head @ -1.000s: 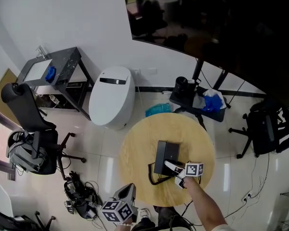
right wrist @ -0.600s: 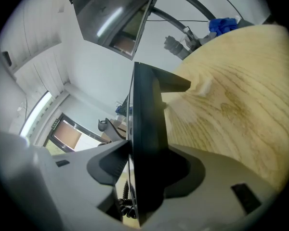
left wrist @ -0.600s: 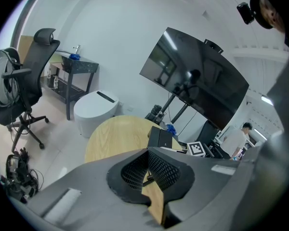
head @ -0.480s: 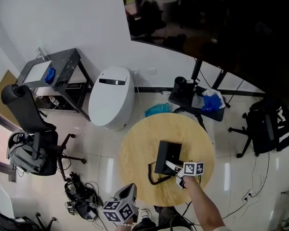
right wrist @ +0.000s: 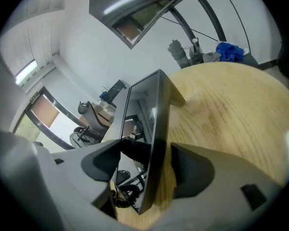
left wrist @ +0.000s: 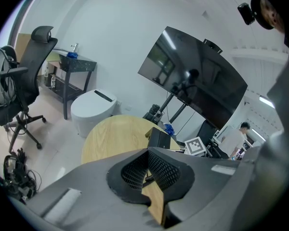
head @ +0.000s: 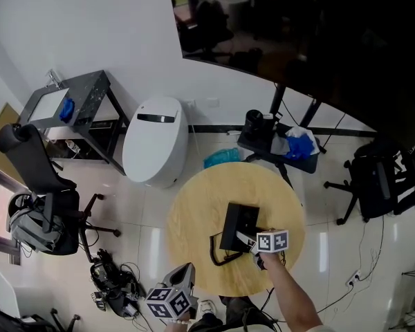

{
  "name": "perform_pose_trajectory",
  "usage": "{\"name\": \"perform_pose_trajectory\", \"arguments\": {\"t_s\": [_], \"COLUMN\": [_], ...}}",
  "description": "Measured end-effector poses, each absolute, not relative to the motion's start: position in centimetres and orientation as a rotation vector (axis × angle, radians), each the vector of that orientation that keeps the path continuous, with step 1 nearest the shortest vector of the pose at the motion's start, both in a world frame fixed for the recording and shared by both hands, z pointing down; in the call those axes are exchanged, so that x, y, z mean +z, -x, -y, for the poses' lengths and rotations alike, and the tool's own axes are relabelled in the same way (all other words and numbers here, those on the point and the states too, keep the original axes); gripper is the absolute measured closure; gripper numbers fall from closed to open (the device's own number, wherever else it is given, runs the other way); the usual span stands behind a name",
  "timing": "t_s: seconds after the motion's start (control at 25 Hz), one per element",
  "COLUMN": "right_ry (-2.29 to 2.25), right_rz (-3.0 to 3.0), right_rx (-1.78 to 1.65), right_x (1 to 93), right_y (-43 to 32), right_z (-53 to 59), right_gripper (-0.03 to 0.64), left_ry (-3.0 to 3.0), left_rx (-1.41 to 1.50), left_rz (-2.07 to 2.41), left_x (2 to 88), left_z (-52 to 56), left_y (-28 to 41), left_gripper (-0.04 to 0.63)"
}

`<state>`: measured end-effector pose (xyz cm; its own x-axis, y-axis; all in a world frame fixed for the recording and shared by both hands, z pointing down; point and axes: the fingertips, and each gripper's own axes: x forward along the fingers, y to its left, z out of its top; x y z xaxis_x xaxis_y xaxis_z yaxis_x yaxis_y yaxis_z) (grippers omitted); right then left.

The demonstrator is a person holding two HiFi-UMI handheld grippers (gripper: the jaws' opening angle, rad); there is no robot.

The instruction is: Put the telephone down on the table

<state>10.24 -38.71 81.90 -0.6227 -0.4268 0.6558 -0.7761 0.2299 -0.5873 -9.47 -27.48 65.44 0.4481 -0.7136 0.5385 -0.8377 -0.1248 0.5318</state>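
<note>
The black telephone (head: 238,227) lies on the round wooden table (head: 200,213), its coiled cord looping off its near left corner. My right gripper (head: 246,239) is at its near right edge. In the right gripper view the telephone's glossy edge (right wrist: 149,129) stands between the jaws of the right gripper (right wrist: 151,165). Those jaws have just been opening, and a gap shows on the right side. My left gripper (head: 185,274) hovers off the table's near edge. Its meshed pads (left wrist: 159,170) meet with nothing between them, and the telephone (left wrist: 160,138) sits ahead of it.
A white rounded appliance (head: 155,140) stands on the floor beyond the table. A black office chair (head: 34,178) and a metal stand (head: 76,106) are at left. A big dark screen (head: 297,26) on legs is behind, another chair (head: 380,185) at right, cables (head: 111,282) by the left gripper.
My right gripper has shifted slightly left and lower at the telephone's near edge. The left gripper has stayed where it was.
</note>
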Motion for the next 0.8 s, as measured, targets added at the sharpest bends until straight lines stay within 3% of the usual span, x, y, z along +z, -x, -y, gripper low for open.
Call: {"name": "perform_pose_trajectory", "arguments": {"t_s": [0.16,0.32,0.8], "right_ry": [-1.217,-1.329,-1.584], "right_rz": [2.018,1.939,2.143], "right_rx": [1.279,1.126,1.169], "right_x": [82.7,82.6,73.0], "right_y": [-12.0,-13.3,-15.3], "right_z": [38.8,39.1,39.0], "right_gripper": [0.156,0.086,0.11], "left_ry": [-1.889,-1.907,-1.979], "left_rx": [0.192,0.189,0.14], "left_rz": [1.299,1.282,1.258], "left_x": [65.4,65.1,62.7], "left_z": [27.6,27.8,27.3], "left_y": [9.3,8.8,8.8], "left_gripper": [0.609,0.609,0.609]}}
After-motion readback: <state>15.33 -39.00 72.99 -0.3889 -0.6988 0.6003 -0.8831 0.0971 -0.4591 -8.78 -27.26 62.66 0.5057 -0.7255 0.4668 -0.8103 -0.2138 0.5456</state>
